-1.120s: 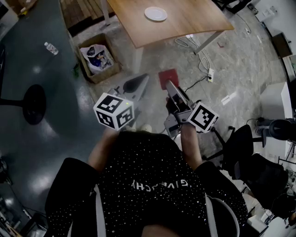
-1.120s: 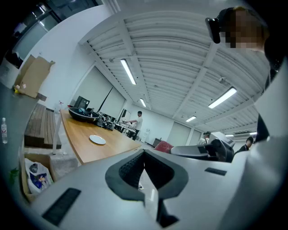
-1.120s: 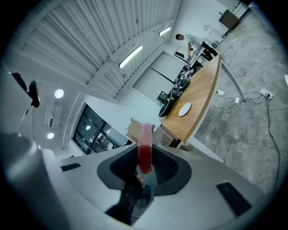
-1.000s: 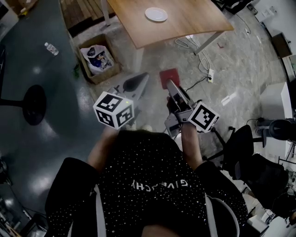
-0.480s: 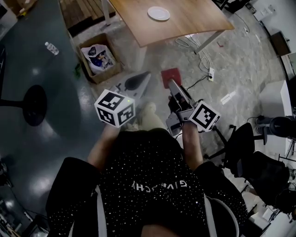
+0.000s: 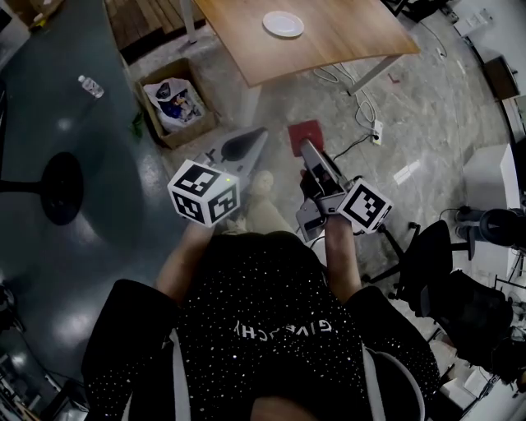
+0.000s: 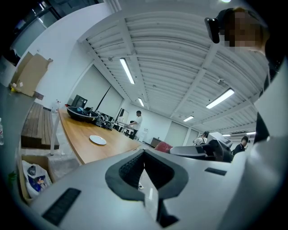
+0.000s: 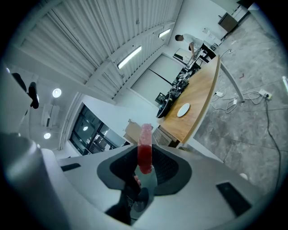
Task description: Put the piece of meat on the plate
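The piece of meat (image 8: 145,150) is a flat red slab standing on edge between the pads of my right gripper (image 8: 145,170), which is shut on it. In the head view the meat (image 6: 302,136) shows above the floor, at the tip of the right gripper (image 6: 305,148). My left gripper (image 7: 144,154) is shut with nothing in it and sits beside the right one, left gripper (image 6: 257,133). The white plate (image 6: 283,23) lies on the wooden table (image 6: 329,41), well ahead of both grippers; plate (image 7: 97,140), plate (image 8: 183,110).
A cardboard box of rubbish (image 6: 175,103) stands left of the table leg. A water bottle (image 6: 90,85) and a black round base (image 6: 62,185) are on the dark floor at left. Cables and a power strip (image 6: 374,131) lie at right, near an office chair (image 6: 436,259). A person (image 7: 136,122) stands far off.
The view has shifted slightly toward the table. Both grippers sit a little higher in the head view and a foot now shows between them. The meat stays held.
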`<state>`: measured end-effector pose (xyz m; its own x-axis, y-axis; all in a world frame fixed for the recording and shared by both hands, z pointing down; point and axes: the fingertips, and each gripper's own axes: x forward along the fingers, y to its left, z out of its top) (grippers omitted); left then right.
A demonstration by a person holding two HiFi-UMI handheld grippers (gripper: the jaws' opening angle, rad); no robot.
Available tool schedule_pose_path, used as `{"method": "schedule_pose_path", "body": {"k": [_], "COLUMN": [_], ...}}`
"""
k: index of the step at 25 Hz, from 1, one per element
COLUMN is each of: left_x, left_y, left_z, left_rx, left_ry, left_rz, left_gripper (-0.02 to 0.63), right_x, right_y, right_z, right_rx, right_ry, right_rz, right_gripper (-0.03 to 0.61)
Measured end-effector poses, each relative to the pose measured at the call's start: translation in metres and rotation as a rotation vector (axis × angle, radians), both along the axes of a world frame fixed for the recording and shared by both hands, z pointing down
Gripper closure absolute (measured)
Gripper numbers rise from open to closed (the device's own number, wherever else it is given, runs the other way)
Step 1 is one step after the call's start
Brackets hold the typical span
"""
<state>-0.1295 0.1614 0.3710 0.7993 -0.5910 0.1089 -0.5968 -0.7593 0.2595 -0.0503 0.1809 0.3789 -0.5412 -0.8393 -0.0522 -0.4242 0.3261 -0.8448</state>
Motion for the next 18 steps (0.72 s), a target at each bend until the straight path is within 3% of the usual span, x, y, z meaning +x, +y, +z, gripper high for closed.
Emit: {"method": "schedule_pose_path", "body": {"k": [8, 12, 18], "left_x": [0.019, 0.023, 0.035], "left_y": [-0.035, -0.053, -0.072], "left_z": [-0.001, -0.005, -0.003], "left_rx": [-0.013, -0.023, -0.021], "left_ry": [-0.014, -0.017, -0.017], "left_rz": [0.013, 0.016, 0.005], "left_gripper": [0.604, 0.604, 0.604], "right_x": [0.020, 0.032, 0.043], "right_y": [-0.036, -0.060, -0.087], "right_z": [0.003, 0.010, 0.014], "right_rx": [-0.019, -0.063, -0.079], "right_ry": [0.001, 0.087, 0.109], "right_rz": [0.020, 0.108, 0.098], "right_gripper": [0.477, 0.477, 0.477]}}
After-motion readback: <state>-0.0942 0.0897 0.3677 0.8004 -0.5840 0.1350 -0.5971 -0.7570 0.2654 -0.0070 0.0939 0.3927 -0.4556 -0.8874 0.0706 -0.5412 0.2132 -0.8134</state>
